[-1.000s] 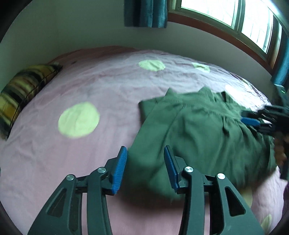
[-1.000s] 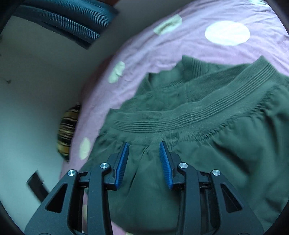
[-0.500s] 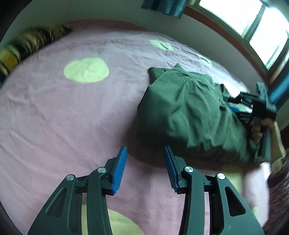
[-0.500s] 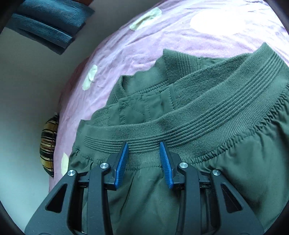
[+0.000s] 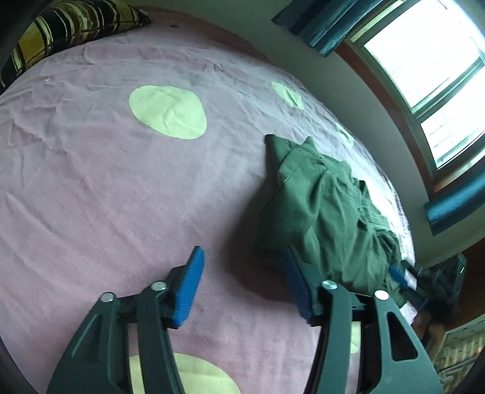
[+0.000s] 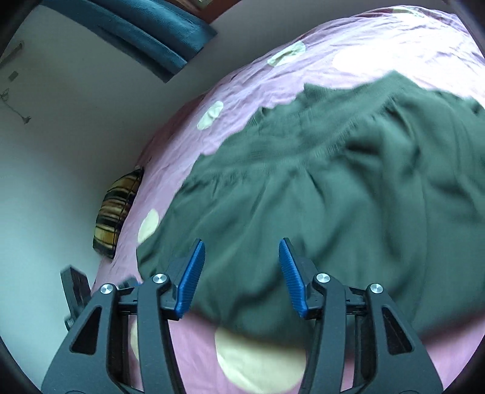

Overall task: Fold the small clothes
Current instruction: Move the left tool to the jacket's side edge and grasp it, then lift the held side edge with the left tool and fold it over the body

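I am widening both tools, my left tool (image 5: 242, 285) and right tool (image 6: 241, 277) holding nothing, leaving the dark green elastic-waisted shorts (image 6: 318, 197) folded on the pink spotted bed (image 5: 91, 181).

Dark green shorts (image 5: 327, 212) on a pink bedsheet (image 5: 106, 181) with pale yellow-green dots – a yellow-and-black plaid pillow (image 5: 69, 27), teal curtains (image 5: 315, 27), blue-padded black fingers (image 5: 191, 288).

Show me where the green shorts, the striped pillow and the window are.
green shorts (image 6: 348, 212): right wrist view, middle of the fabric.
striped pillow (image 5: 69, 27): left wrist view, middle of its top face.
window (image 5: 430, 60): left wrist view, upper bright pane.
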Demonstrator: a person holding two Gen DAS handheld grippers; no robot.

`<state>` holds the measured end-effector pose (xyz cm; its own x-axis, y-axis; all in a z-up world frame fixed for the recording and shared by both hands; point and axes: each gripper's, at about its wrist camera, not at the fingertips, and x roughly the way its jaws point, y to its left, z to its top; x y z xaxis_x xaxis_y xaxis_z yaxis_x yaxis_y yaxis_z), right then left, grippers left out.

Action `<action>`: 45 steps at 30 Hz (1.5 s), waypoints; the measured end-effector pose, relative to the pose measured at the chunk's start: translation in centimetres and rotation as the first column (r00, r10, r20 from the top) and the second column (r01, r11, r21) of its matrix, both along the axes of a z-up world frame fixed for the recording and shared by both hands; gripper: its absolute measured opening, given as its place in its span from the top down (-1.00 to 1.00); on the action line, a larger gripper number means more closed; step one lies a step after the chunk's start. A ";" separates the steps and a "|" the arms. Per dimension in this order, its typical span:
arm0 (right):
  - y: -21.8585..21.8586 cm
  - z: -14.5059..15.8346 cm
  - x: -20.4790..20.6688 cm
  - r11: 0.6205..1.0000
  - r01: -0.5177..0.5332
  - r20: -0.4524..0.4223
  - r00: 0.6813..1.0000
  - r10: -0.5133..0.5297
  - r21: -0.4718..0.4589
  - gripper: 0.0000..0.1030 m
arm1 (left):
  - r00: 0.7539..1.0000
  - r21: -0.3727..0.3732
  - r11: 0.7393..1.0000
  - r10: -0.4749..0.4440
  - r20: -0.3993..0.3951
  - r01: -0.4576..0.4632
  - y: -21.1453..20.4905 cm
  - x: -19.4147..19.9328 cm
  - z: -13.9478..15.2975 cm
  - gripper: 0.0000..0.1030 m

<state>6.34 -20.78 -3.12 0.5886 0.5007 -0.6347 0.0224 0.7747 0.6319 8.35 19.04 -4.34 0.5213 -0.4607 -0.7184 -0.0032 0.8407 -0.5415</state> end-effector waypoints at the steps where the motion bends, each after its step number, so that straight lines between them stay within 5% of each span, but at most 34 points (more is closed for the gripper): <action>1: 0.3 -0.5 -0.4 1.000 -0.005 -0.012 1.000 0.005 -0.008 0.01 | 1.000 -0.006 1.000 -0.007 -0.002 0.007 0.0 0.1 0.0 -0.12; 6: 0.9 -4.3 -0.7 1.000 -0.020 -0.057 0.998 0.019 -0.015 -0.01 | 0.997 -0.025 0.997 -0.074 -0.032 0.073 -0.7 2.8 -0.1 -0.27; 12: 0.8 -4.4 -1.4 1.000 -0.014 -0.025 1.000 0.014 -0.013 -0.01 | 0.980 -0.052 0.985 -0.172 -0.096 0.168 -2.9 7.0 -1.2 -0.37; 15: 0.7 -4.5 -1.6 1.000 -0.018 -0.009 1.000 0.018 -0.012 -0.01 | 0.950 -0.103 0.963 -0.263 -0.167 0.249 -4.8 9.0 -2.9 -0.37; 20: 0.9 -4.5 -1.8 0.999 -0.020 0.016 1.000 0.020 -0.030 -0.02 | 0.942 -0.068 0.955 -0.297 -0.158 0.289 -6.6 10.3 -2.9 -0.37; 22: 0.8 -4.7 -2.2 0.999 -0.018 0.022 1.000 0.019 -0.026 -0.03 | 0.942 -0.058 0.958 -0.287 -0.174 0.282 -6.9 10.6 -3.1 -0.16; 24: 0.8 -4.6 -2.4 1.000 -0.017 0.027 0.999 0.017 -0.021 -0.03 | 0.935 -0.057 0.954 -0.301 -0.187 0.296 -7.5 10.6 -3.2 0.31; 25: 0.8 -4.5 -2.5 1.000 -0.018 0.028 0.999 0.019 -0.024 -0.03 | 0.934 -0.054 0.954 -0.300 -0.194 0.295 -7.9 10.6 -3.1 0.32; 30: 0.8 -4.3 -2.6 1.000 -0.016 0.043 0.999 0.017 -0.024 -0.04 | 0.941 0.135 0.937 -0.303 -0.153 0.323 -10.3 9.8 -1.0 0.74; 34: 0.6 -3.3 -3.6 0.999 0.027 0.069 0.997 -0.025 -0.037 -0.03 | 0.944 0.237 0.915 -0.303 -0.133 0.327 -11.7 9.3 -0.1 0.79; 40: 1.7 -1.6 -5.6 0.998 0.014 0.158 0.987 -0.004 -0.060 -0.03 | 0.946 0.239 0.916 -0.302 -0.118 0.322 -11.5 9.1 0.7 0.82; 45: 4.1 -3.2 -4.9 0.991 -0.078 0.106 0.990 0.090 -0.113 -0.09 | 0.947 0.253 0.912 -0.303 -0.111 0.322 -12.2 8.9 1.8 0.83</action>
